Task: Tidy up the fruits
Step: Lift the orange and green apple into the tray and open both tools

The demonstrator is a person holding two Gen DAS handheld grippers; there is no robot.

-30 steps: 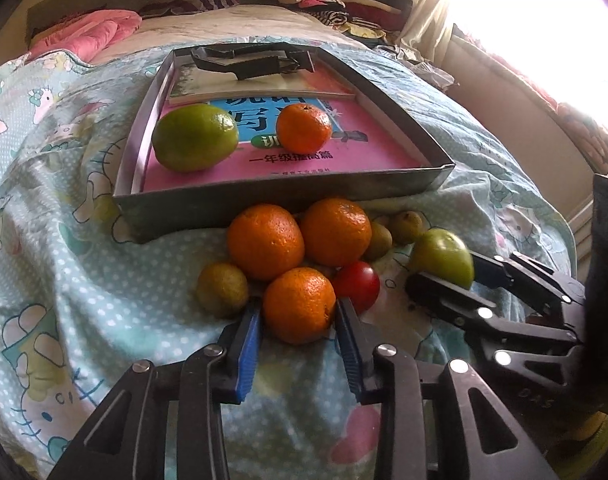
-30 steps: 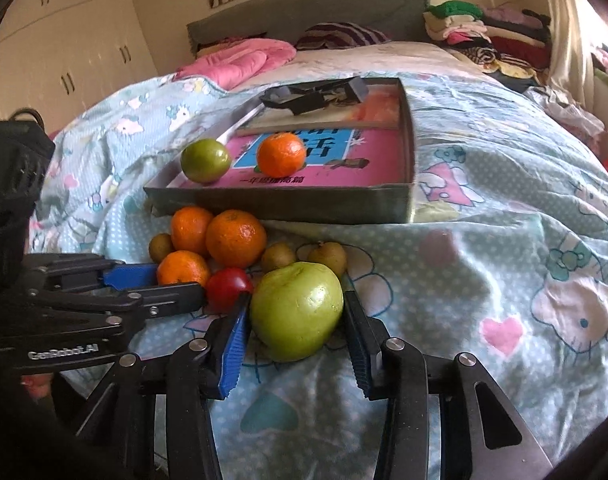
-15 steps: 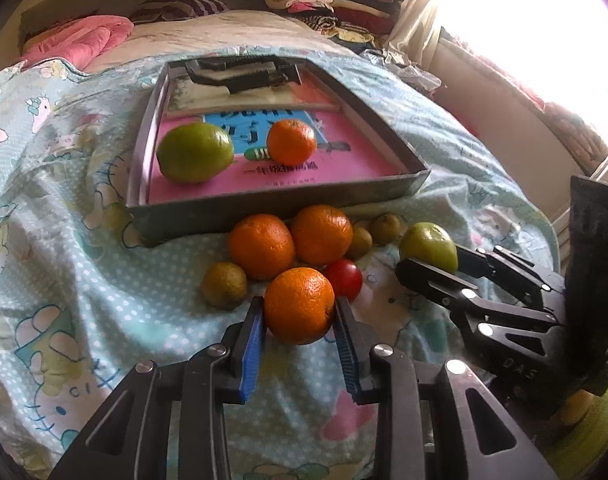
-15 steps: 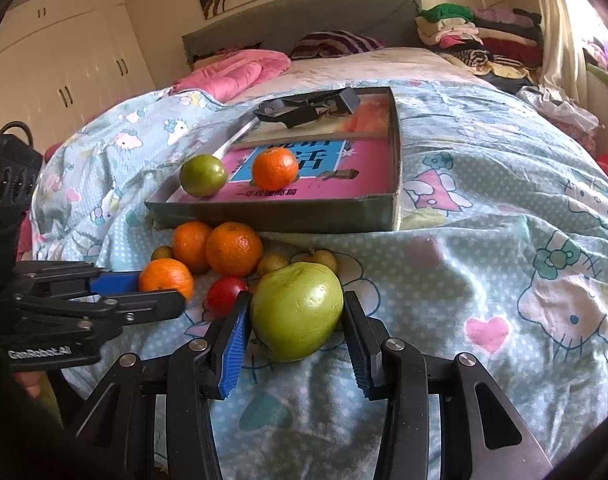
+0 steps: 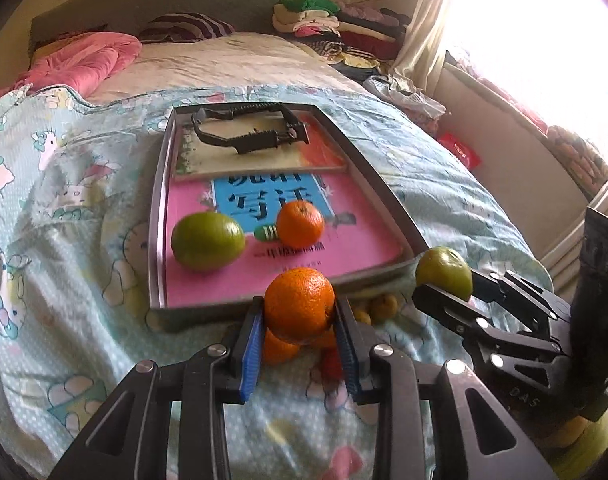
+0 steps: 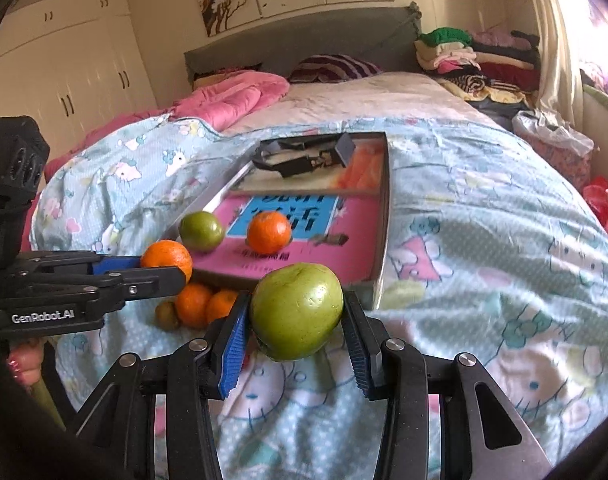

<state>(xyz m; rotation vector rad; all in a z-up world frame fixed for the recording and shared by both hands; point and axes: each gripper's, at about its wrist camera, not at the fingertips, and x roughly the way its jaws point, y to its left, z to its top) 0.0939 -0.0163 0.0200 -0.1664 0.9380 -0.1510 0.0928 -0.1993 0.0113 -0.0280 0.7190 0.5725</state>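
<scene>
On a bed [image 6: 483, 240] spread with a cartoon-print quilt, two hand-held grippers each carry a fruit clear of the bedding. The left hand-held gripper [image 5: 300, 324] is clamped on an orange [image 5: 299, 304], its blue-padded fingers [image 5: 251, 354] pressing the fruit's two sides; the round orange sits at the fingertips, in front of the near wall of a shallow grey tray [image 5: 156, 216]. The right hand-held gripper [image 6: 296, 330] grips a green pear-like fruit [image 6: 296, 316] the same way, held between both pads with its long axis tilted from upper right to lower left and a small stub at its lower left end.

Inside the tray, on a pink book cover, lie a green fruit [image 5: 208, 241] with its long axis running across the tray and, just to its right and apart from it, a second orange [image 5: 300, 224]. A black clamp-like tool [image 5: 248, 130] rests at the tray's far end.

On the quilt just below the tray's near wall, a loose cluster of fruit [image 6: 196, 306] remains: two oranges side by side and a small brownish fruit beside them. A red one shows below the left fingers. Fingertips of a person's hand [image 6: 24, 366] show at the left edge of the right wrist view.
</scene>
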